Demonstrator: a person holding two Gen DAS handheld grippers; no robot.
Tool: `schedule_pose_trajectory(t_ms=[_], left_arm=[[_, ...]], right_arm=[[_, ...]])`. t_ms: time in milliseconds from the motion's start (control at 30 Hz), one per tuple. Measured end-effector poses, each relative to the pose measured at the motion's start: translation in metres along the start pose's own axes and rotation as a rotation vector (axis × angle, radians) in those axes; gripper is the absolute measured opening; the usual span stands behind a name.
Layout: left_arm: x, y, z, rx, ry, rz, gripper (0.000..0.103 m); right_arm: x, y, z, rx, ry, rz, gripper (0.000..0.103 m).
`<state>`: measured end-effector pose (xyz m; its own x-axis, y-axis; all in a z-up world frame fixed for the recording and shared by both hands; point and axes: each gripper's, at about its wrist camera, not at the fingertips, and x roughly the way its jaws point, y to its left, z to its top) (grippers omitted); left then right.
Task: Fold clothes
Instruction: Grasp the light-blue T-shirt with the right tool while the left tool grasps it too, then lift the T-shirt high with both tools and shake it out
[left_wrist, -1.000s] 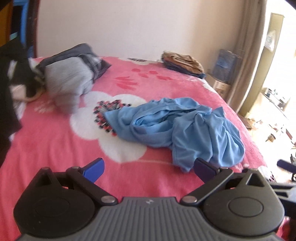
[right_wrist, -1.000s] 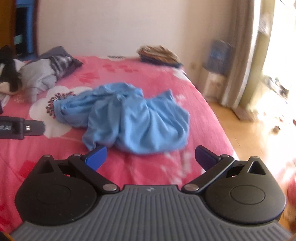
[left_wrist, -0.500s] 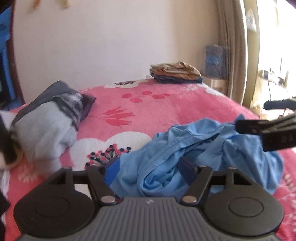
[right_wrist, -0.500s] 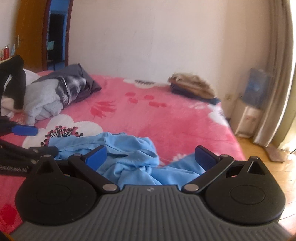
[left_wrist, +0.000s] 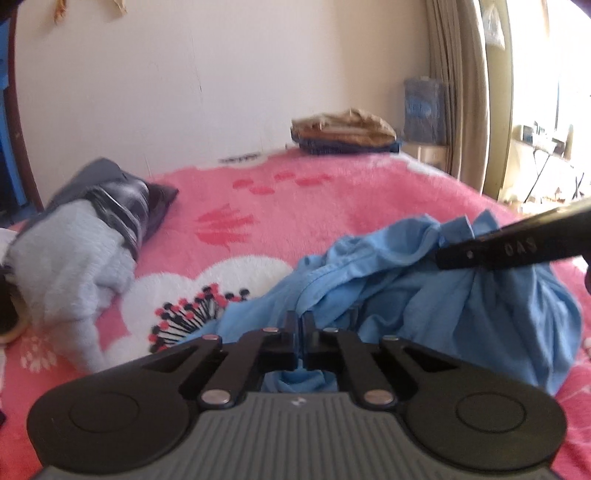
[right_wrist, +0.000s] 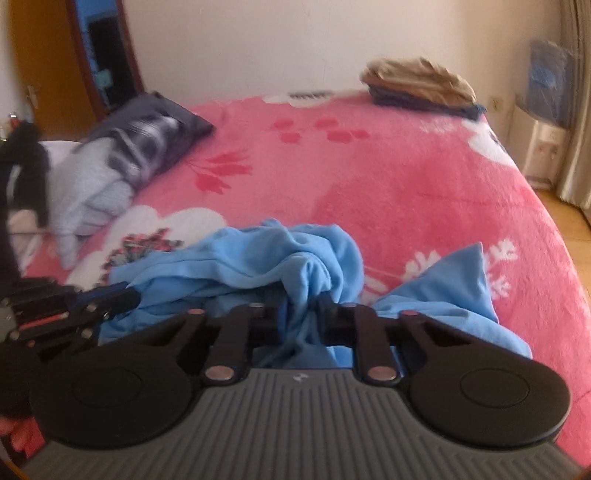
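Observation:
A crumpled light blue garment (left_wrist: 424, 280) (right_wrist: 258, 266) lies on the pink flowered bedspread (left_wrist: 332, 199) (right_wrist: 406, 184). My left gripper (left_wrist: 300, 332) is shut on a fold at the garment's left side. My right gripper (right_wrist: 303, 314) is shut on a bunched fold near its middle. In the left wrist view the right gripper (left_wrist: 439, 258) reaches in from the right edge and grips the cloth. The left gripper (right_wrist: 127, 295) shows low at the left of the right wrist view, pinching the garment's left end.
A heap of grey and dark clothes (left_wrist: 85, 229) (right_wrist: 110, 173) lies at the bed's left. A folded stack of tan and navy clothes (left_wrist: 343, 133) (right_wrist: 417, 86) sits at the far corner. Curtains (left_wrist: 461, 92) and wooden floor (right_wrist: 569, 214) are to the right.
Both grippers came down onto the blue garment and went from open to shut on its cloth. The cloth is now gathered up between them.

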<state>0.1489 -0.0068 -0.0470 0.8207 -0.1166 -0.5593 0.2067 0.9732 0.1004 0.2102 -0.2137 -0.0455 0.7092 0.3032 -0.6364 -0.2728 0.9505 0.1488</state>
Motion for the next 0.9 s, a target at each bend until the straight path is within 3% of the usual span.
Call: schedule_pose_trajectory(t_ms=[167,400,600,733,900], left_arm=[[-0.055,0.015,-0.004,0.011,-0.061,0.008,0.002],[-0.128,0.035,-0.035,-0.027,-0.044,0.030,0.002],[-0.174,0.048,-0.073,-0.091,0.050,0.076,0.002],[-0.191,0.050,-0.098,-0.079,0.128,0.092,0.002],[-0.205,0.056,-0.118,-0.098,0.180,0.110,0.002]], right_arm=[[-0.058,0.035,-0.026,-0.116,-0.075,0.087,0.009],[-0.139,0.074,-0.085,-0.176,-0.055,0.251,0.008],[-0.181,0.103,-0.132,-0.245,0.034,0.440,0.008],[-0.200,0.119,-0.161,-0.276,0.119,0.562,0.008],[-0.205,0.135,-0.186,-0.345,0.199,0.596,0.008]])
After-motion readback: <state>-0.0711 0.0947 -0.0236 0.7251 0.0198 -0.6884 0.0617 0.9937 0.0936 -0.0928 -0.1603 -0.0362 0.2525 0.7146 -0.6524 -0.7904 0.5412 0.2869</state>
